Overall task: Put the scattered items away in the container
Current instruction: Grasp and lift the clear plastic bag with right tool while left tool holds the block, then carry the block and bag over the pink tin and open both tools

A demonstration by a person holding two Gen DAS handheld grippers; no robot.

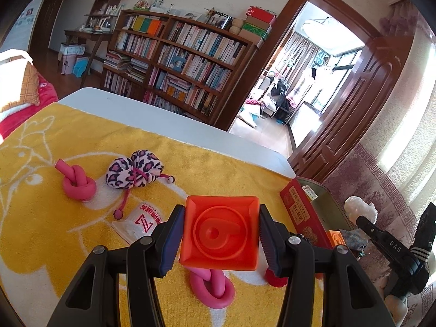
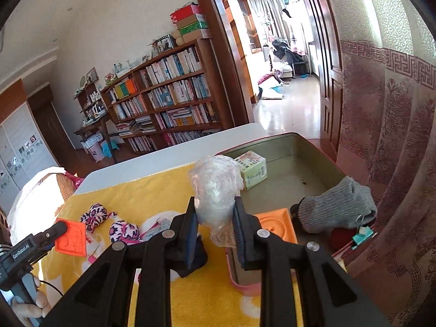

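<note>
A: What is in the tin (image 2: pixel 313 147)?

B: It stands open at the right edge of the worktop (image 2: pixel 152 158), red outside, dull grey-green inside. A small pale carton (image 2: pixel 253 170) leans in its far corner. A grey knitted sock (image 2: pixel 335 207) lies against the right wall, with a dark red round thing and a teal clip (image 2: pixel 362 235) just beside it in the near corner. An orange square block (image 2: pixel 278 224) sits against the near left wall.

A: And the right gripper (image 2: pixel 215 212)?

B: Its fingers pinch a crumpled clear plastic bag (image 2: pixel 215 182), held above the tin's near left rim.

A: The left one?

B: The left gripper (image 1: pixel 219 234) clamps a second orange block (image 1: pixel 220 233) from both sides, lifted over the yellow towel (image 1: pixel 41 231) that covers the worktop.

A: What lies loose on the towel?

B: A pink knotted foam tube (image 1: pixel 77 184) toward the left edge, a leopard-print pouch (image 1: pixel 136 169) with pink cords next to it, a small white packet (image 1: pixel 141 223) with red print, and another pink knot (image 1: pixel 215 288) under the left gripper. A small red piece (image 1: pixel 275 273) shows near the tin's side.
</note>
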